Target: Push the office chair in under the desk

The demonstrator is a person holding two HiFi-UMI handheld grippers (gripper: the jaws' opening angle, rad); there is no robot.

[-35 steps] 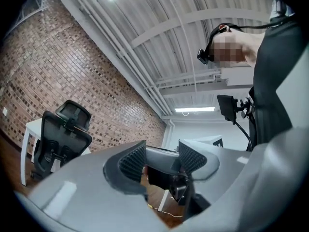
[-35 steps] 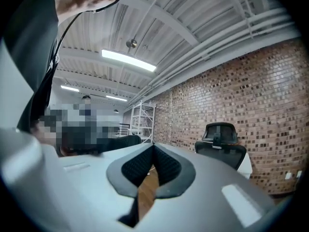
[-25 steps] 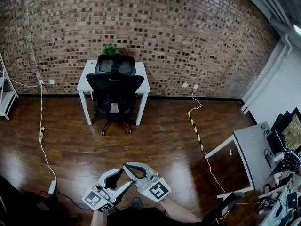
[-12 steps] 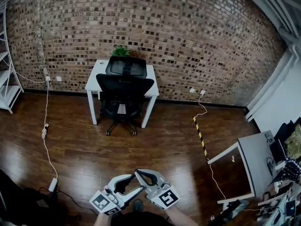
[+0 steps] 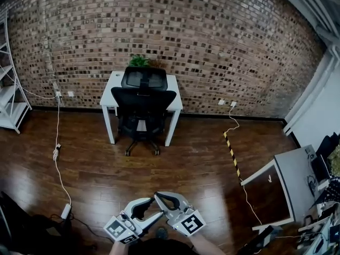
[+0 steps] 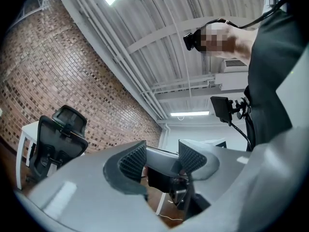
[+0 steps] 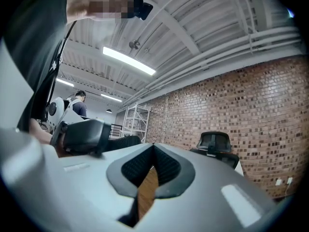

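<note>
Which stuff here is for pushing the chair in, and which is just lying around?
For the job: office chair, white desk, left gripper, right gripper.
Just lying about: plant, shelf rack, floor cable, striped tape.

Ceiling strips light the room evenly, leaving soft sheen on the floor and a dim near left corner. Fisheye bends the wall at the edges; both gripper views have black rounded corners.
</note>
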